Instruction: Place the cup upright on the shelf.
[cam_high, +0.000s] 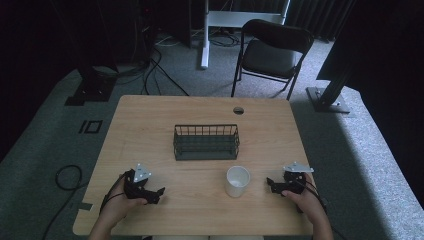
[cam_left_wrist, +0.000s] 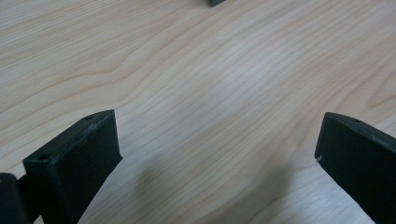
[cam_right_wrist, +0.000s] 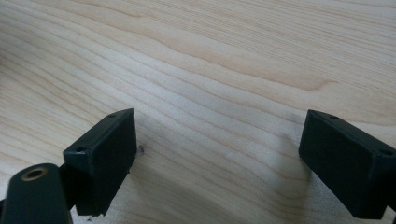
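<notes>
A white cup stands upright on the wooden table, near the front and right of centre. Behind it, at mid-table, sits a dark wire basket. My left gripper rests at the front left of the table, held by a hand, its jaws wide apart over bare wood. My right gripper rests at the front right, a short way right of the cup, and its jaws also stand wide apart with nothing between them.
A round cable hole lies near the table's far edge. Beyond the table stand a black folding chair, a white desk leg and dark stands. Cables trail on the grey carpet at the left.
</notes>
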